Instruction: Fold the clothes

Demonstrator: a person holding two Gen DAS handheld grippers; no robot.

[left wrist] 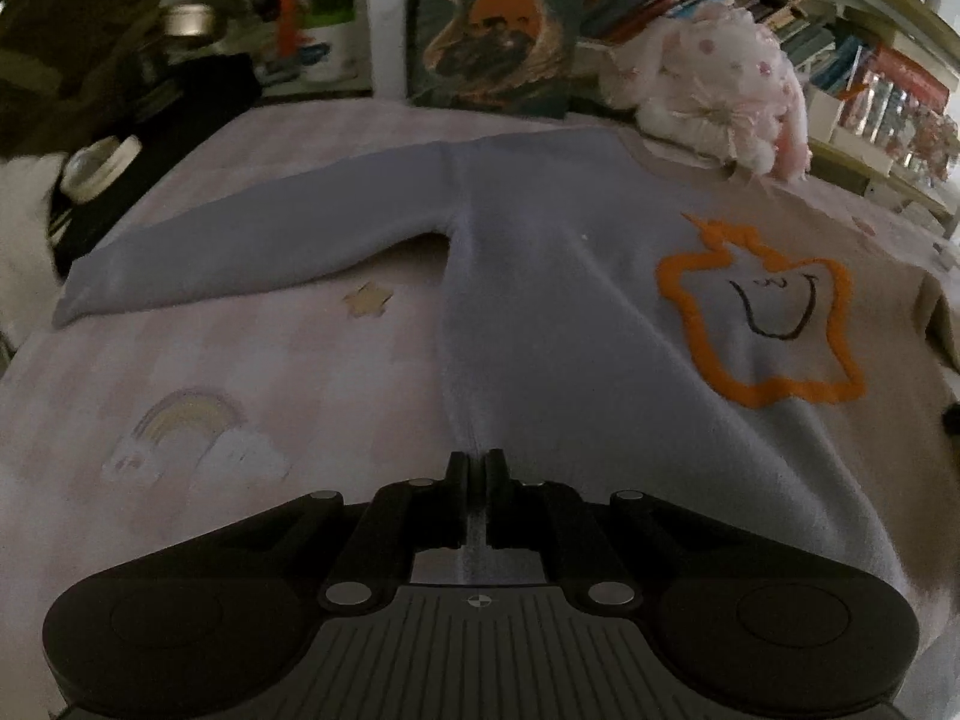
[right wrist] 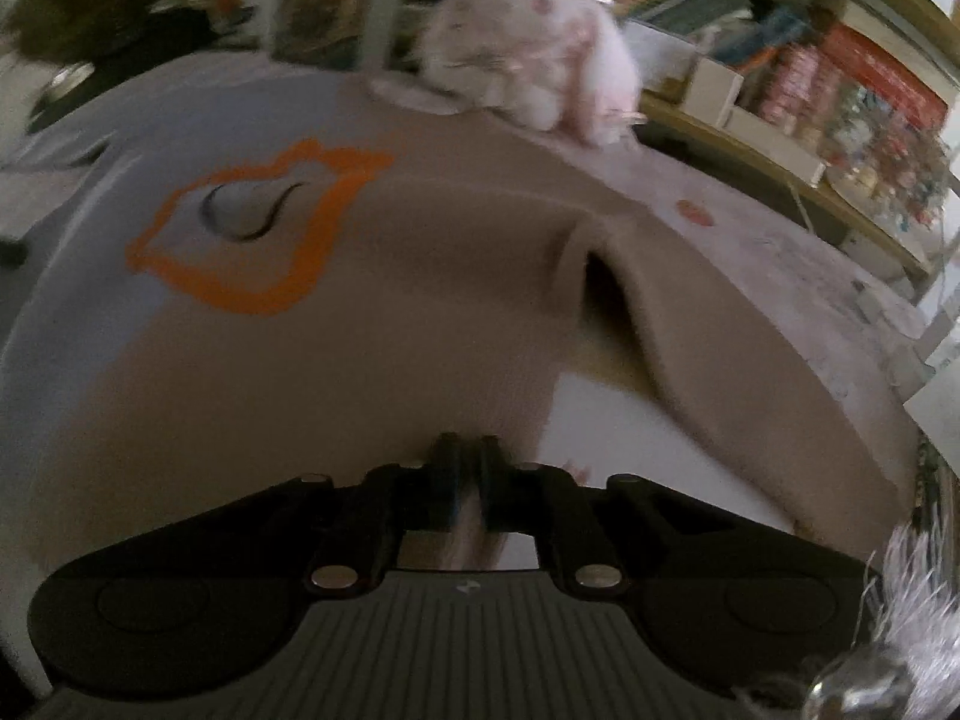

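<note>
While a pale pink printed bedsheet (left wrist: pixel 228 372) fills the lower left of the frame, the soft knit sweater (left wrist: pixel 558 312), half lavender, half tan, lies flat across the centre with a raised orange star outline (left wrist: pixel 762 324). Both the left gripper (left wrist: pixel 477 462) and the right gripper (right wrist: pixel 471 447) are clamped on its hem.

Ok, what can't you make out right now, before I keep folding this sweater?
- Sweater hem: both wrist views, hidden behind the left gripper and right gripper.
- Right sleeve end: right wrist view, cut off at the frame edge.
- Plush toy and shelf books: right wrist view, motion-blurred.
- Poster lettering: left wrist view, too dim.
</note>
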